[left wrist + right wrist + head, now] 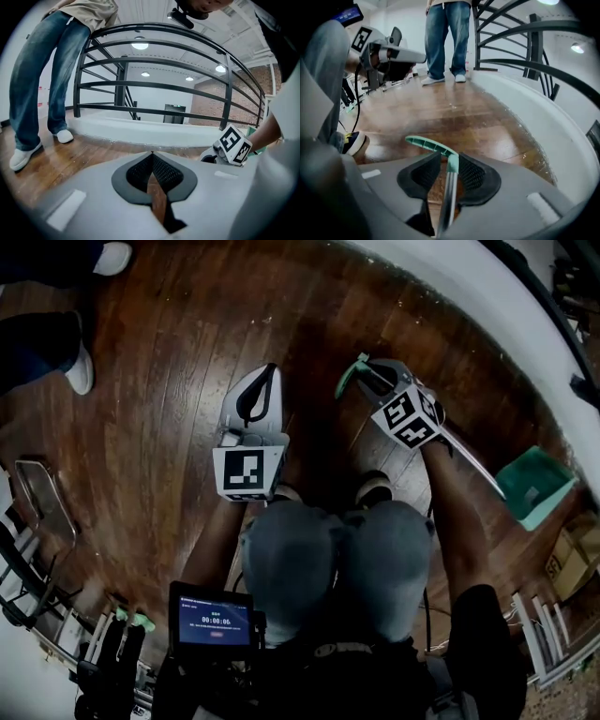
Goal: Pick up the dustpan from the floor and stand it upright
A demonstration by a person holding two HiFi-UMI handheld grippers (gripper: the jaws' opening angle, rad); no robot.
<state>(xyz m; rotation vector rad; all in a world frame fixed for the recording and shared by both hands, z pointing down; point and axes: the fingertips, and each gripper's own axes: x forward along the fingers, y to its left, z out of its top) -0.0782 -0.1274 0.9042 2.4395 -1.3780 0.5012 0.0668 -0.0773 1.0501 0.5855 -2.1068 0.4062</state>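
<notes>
The dustpan lies on the wooden floor, its green pan at the right near the white curb. Its long metal pole runs up-left to a green T-grip. My right gripper is at that end, pointing steeply down. In the right gripper view the pole and the green grip sit between the jaws, which stand apart with a gap beside the left pad: the right gripper is open. My left gripper hovers beside it to the left, its tips meeting on nothing.
A white curved curb with a black railing bounds the floor on the far side. A person in jeans and white shoes stands near it. A cardboard box sits at the right, a metal frame at the left.
</notes>
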